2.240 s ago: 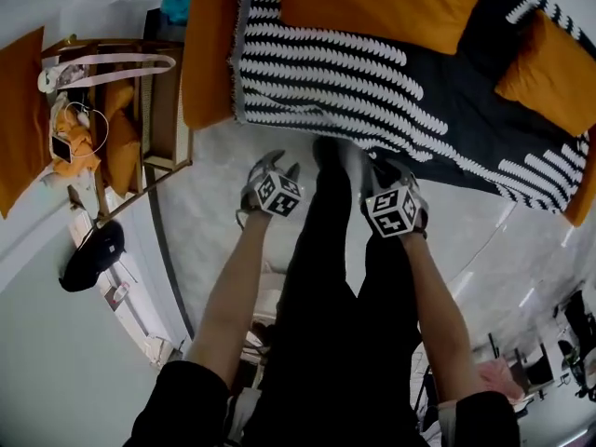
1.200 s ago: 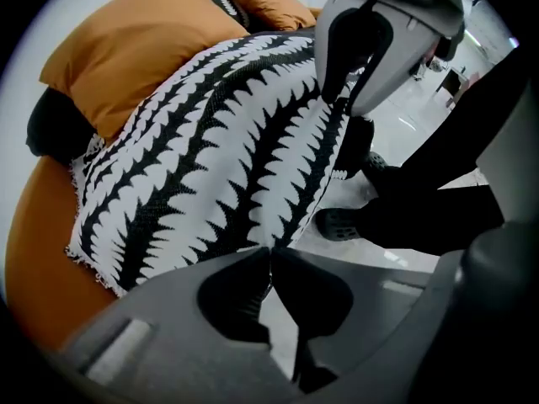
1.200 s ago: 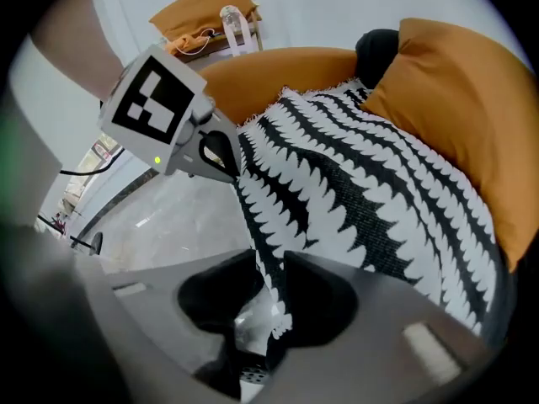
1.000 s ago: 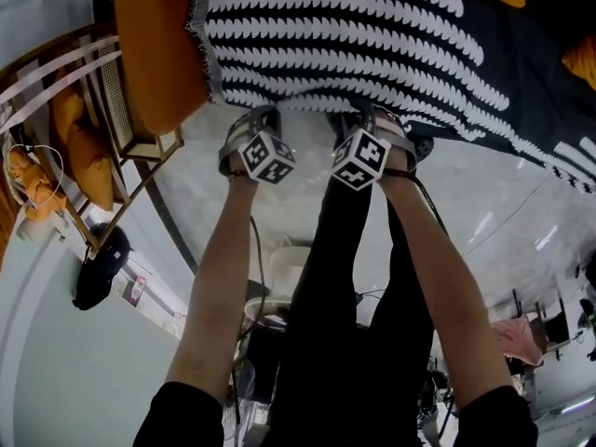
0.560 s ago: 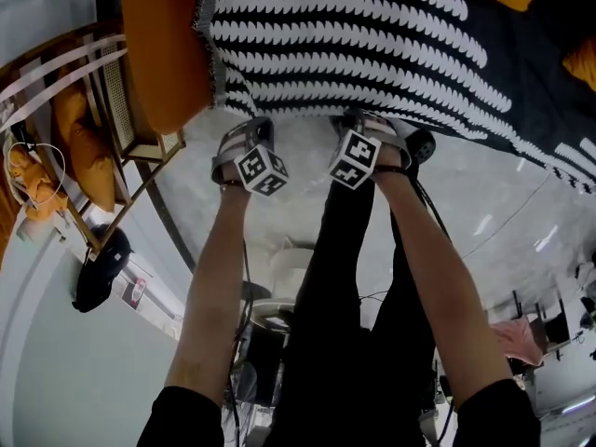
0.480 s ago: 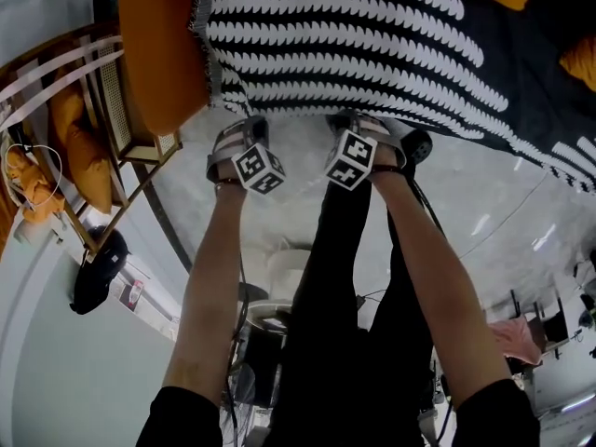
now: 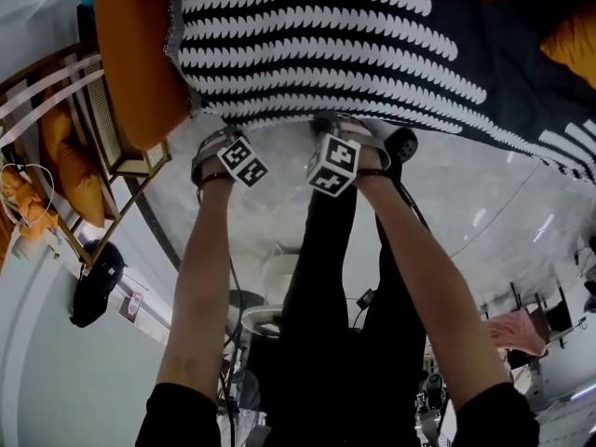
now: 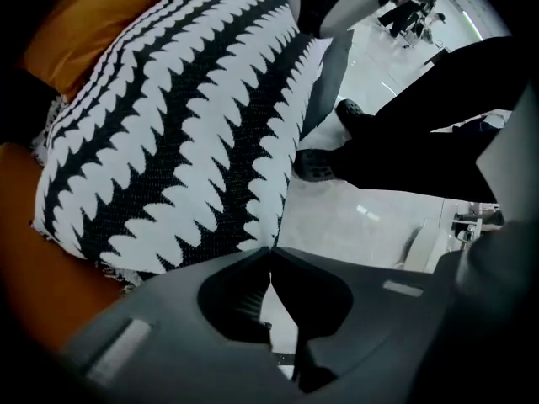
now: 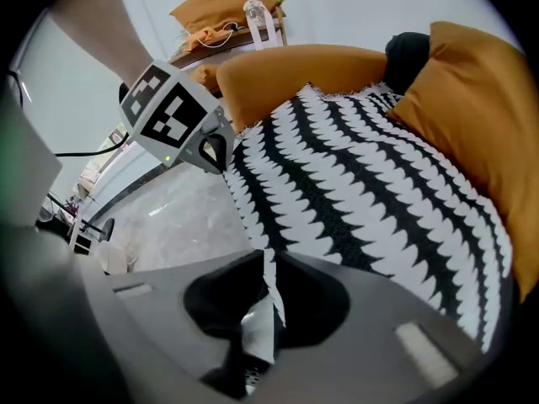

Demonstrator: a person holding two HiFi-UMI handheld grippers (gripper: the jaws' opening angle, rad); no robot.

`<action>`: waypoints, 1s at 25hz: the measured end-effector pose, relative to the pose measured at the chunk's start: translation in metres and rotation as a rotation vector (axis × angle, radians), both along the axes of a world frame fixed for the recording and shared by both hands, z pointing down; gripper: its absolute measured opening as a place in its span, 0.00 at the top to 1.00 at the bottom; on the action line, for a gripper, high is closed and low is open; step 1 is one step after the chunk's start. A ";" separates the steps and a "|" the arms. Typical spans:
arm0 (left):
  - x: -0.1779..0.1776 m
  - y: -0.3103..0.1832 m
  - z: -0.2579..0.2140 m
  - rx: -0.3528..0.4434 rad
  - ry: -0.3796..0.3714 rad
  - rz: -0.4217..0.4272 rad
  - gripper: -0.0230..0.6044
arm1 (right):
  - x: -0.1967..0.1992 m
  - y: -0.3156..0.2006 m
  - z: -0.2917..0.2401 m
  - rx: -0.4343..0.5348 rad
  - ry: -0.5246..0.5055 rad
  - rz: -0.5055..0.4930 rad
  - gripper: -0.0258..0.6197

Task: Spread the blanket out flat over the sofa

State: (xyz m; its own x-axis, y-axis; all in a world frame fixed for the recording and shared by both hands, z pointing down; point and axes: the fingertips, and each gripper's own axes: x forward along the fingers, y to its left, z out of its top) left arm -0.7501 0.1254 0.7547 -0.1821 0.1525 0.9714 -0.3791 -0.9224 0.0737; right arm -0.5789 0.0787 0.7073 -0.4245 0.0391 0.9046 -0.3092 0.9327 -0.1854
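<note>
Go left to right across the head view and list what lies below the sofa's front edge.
black item on the floor → left gripper → right gripper, whose jaws have just been closing on the blanket edge now between them → pink thing at the far right

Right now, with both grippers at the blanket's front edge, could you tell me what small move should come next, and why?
Probably open the left gripper and take the blanket hem beside it. Its jaws are shut at that edge with no fabric showing between them, while the right gripper has just closed its jaws on the hem. Pulling with one grip would likely skew it.
</note>
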 end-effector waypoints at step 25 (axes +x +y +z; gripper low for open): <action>0.108 -0.088 -0.223 0.383 0.294 -0.486 0.62 | 0.125 -0.077 -0.233 0.214 0.015 0.349 0.88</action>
